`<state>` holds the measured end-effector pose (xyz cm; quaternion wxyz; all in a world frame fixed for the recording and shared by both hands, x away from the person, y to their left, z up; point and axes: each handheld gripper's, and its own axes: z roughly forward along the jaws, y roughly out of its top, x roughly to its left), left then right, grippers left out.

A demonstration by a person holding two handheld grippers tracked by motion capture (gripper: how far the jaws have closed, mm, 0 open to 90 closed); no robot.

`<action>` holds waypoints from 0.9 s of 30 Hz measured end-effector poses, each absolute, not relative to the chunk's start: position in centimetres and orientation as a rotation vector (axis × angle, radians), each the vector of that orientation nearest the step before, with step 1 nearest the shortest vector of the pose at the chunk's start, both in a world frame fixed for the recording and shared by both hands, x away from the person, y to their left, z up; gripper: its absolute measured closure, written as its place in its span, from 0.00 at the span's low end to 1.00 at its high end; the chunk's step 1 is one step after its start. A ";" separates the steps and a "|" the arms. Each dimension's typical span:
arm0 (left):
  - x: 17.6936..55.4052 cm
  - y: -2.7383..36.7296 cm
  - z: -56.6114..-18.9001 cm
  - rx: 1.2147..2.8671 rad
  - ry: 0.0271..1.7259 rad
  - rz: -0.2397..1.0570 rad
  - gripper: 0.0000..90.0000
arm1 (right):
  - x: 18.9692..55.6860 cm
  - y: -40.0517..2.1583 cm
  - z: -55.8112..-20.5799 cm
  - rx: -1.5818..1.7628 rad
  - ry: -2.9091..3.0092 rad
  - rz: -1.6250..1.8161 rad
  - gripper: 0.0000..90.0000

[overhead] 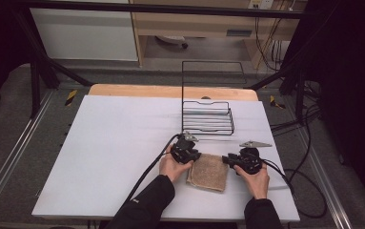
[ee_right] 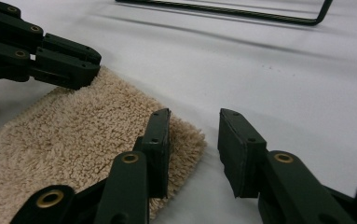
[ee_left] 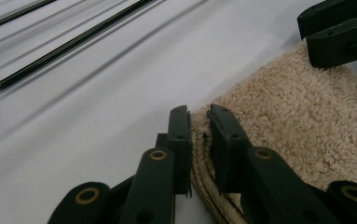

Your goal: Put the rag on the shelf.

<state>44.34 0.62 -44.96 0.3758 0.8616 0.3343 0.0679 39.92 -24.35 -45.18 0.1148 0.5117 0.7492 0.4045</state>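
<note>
White tabletop is spreading out under your hands, with a black wire rack (overhead: 207, 117) standing beyond them toward the far edge. Between your two hands a folded beige towel (overhead: 209, 172) is lying flat near the front of the table, its far edge running across from one gripper to the other.

Your left gripper (ee_left: 199, 133) is pinching the towel's far left corner: the jaws are standing nearly together with the folded, stitched edge squeezed between them.

Your right gripper (ee_right: 194, 140) is sitting at the far right corner with a clear gap between its jaws. One jaw is resting on the pile just inside the corner, the other is hovering over bare table just beside it, so the corner is lying between them but neither pad appears to be pressing on it.

Judging from this, the right hand is the one with work left: the corner is lying directly between its jaws, so closing where it stands should catch the towel's edge.
</note>
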 end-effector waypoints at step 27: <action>44.6 1.0 -45.0 2.182 0.849 0.125 0.92 | 39.8 -24.1 -45.5 1.573 2.218 1.213 0.96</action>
